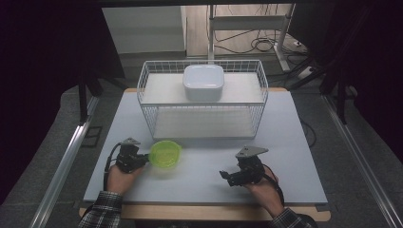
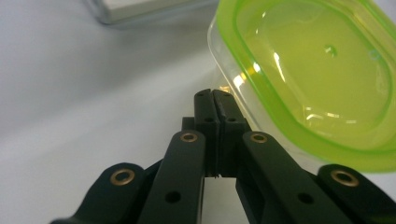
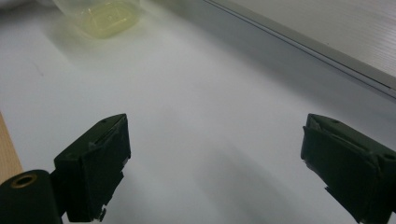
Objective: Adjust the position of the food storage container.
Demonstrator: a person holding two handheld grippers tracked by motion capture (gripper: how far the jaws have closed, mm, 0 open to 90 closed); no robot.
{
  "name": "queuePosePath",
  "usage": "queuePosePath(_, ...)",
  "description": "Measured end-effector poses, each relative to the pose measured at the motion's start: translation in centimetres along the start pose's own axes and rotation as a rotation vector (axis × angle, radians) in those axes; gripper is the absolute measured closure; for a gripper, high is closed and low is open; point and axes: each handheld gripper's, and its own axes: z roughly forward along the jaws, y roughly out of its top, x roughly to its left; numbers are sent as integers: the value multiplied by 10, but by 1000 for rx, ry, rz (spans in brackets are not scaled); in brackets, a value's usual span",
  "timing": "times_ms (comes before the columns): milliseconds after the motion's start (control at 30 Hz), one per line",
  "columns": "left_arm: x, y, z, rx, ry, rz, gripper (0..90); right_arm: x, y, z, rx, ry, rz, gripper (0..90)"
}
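Observation:
A clear container with a lime-green lid (image 1: 165,154) sits on the white table (image 1: 285,142) in front of the wire rack. My left gripper (image 1: 145,159) is just left of it. In the left gripper view its jaws (image 2: 213,99) are shut together, their tips right by the container (image 2: 317,70) at its near corner, with nothing visible between them. My right gripper (image 1: 227,177) rests low at the front right, pointing left. Its jaws stand wide open (image 3: 215,130) over bare table, and the container (image 3: 105,16) shows blurred far ahead.
A white wire rack (image 1: 202,121) with two shelves stands at the back middle of the table. A white lidded box (image 1: 203,81) sits on its top shelf. The table's wooden front edge (image 1: 204,212) lies just under the person's wrists.

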Motion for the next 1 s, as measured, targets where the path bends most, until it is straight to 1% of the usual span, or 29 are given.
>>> queuePosePath(167, -13, 4, 10, 20, -2, 45, 887, 0, 0, 1, 2, 1, -1, 87)
queuePosePath(367, -22, 8, 18, 25, -3, 72, 876, 0, 0, 1, 5, 3, 2, 87)
queuePosePath(600, -32, 11, 26, 31, -19, 100, 874, 0, -1, 2, 10, 3, 0, 87)
queuePosePath(867, -49, 12, 34, 44, -37, 150, 858, 0, -1, 2, 12, 3, 0, 87)
queuePosePath(1000, -59, 12, 40, 54, -42, 182, 855, 0, -1, 2, 12, 4, 0, 87)
